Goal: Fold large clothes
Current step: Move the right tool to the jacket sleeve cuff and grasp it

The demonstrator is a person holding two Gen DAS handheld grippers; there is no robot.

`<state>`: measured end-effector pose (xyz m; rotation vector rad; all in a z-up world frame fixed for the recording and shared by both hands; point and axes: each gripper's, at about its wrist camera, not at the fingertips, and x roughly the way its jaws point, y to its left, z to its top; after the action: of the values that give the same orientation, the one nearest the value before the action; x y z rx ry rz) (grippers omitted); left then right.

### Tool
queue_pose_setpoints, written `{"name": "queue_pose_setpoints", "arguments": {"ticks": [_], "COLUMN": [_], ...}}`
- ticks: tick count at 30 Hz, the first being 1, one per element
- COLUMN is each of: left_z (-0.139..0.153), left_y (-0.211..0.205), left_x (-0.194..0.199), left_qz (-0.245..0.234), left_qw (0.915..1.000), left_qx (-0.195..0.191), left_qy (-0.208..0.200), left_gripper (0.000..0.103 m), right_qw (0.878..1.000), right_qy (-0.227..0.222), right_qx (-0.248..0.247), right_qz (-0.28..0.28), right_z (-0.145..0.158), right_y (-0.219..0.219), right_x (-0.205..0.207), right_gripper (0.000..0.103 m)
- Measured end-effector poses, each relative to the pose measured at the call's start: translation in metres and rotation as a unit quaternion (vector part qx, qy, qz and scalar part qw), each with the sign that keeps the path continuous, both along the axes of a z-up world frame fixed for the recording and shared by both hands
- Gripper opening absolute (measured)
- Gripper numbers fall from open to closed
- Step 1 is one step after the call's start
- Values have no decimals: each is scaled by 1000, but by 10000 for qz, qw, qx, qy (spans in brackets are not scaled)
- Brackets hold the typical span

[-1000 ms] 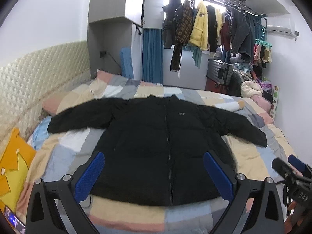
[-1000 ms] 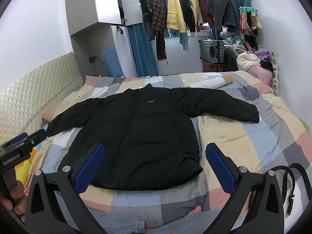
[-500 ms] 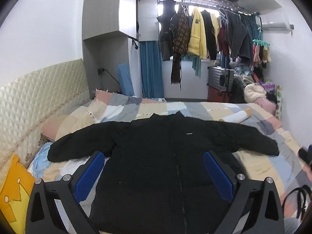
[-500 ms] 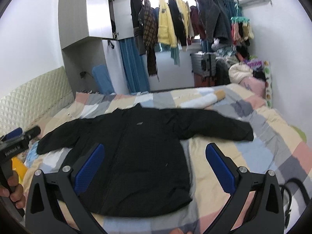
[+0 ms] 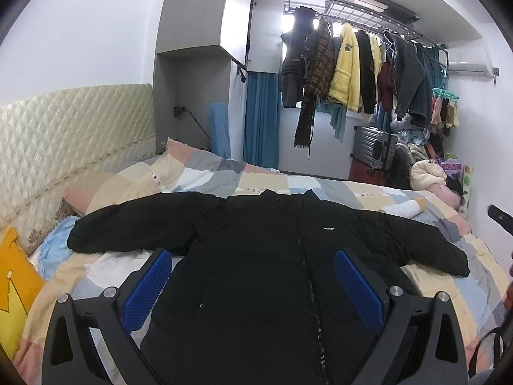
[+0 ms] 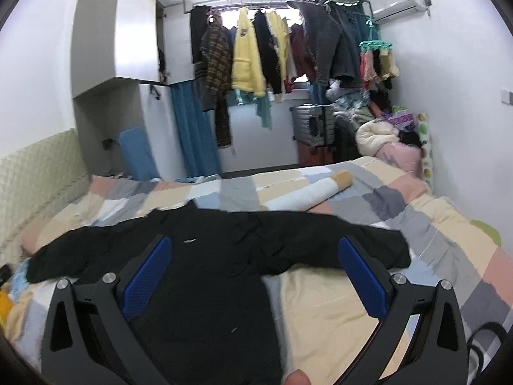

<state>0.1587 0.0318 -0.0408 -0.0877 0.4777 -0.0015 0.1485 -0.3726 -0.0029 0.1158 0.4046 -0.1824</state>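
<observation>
A large black padded jacket (image 5: pixel 272 256) lies flat and zipped on the patchwork bedspread (image 5: pixel 205 176), both sleeves spread out sideways. It also shows in the right wrist view (image 6: pixel 221 256). My left gripper (image 5: pixel 253 284) is open and empty, held above the jacket's lower body. My right gripper (image 6: pixel 255 271) is open and empty, held above the jacket's right side near the right sleeve (image 6: pixel 362 247). A tip of the right gripper shows at the right edge of the left wrist view (image 5: pixel 500 216).
A quilted headboard (image 5: pixel 64 138) runs along the left. A yellow cushion (image 5: pixel 16 279) lies at the bed's left. A rolled white bolster (image 6: pixel 307 194) lies beyond the jacket. Hanging clothes (image 5: pixel 346 73), a suitcase (image 6: pixel 312 125) and piled laundry stand behind the bed.
Both grippers have tilted up and come lower and closer to the jacket. The jacket has not moved. Both stay open.
</observation>
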Motion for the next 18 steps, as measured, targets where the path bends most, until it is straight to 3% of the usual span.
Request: {"name": "queue_pose_setpoints", "arguments": {"ticks": [4, 9, 18], "left_z": [-16, -36, -66], "left_y": [14, 24, 37], "left_x": [10, 24, 45], "left_qz": [49, 71, 55], "left_qw": [9999, 9995, 9986], "left_qx": [-78, -124, -172], "left_qy": [99, 292, 488], "left_gripper": [103, 103, 103], "right_qw": [9984, 9959, 9961], "right_qy": [-96, -255, 12], "right_qx": [-480, -714, -240], "right_qz": [-276, -493, -845], "right_z": [-12, -19, -43], "right_y": [-5, -26, -87], "right_x": [31, 64, 129], "right_gripper": [103, 103, 103]}}
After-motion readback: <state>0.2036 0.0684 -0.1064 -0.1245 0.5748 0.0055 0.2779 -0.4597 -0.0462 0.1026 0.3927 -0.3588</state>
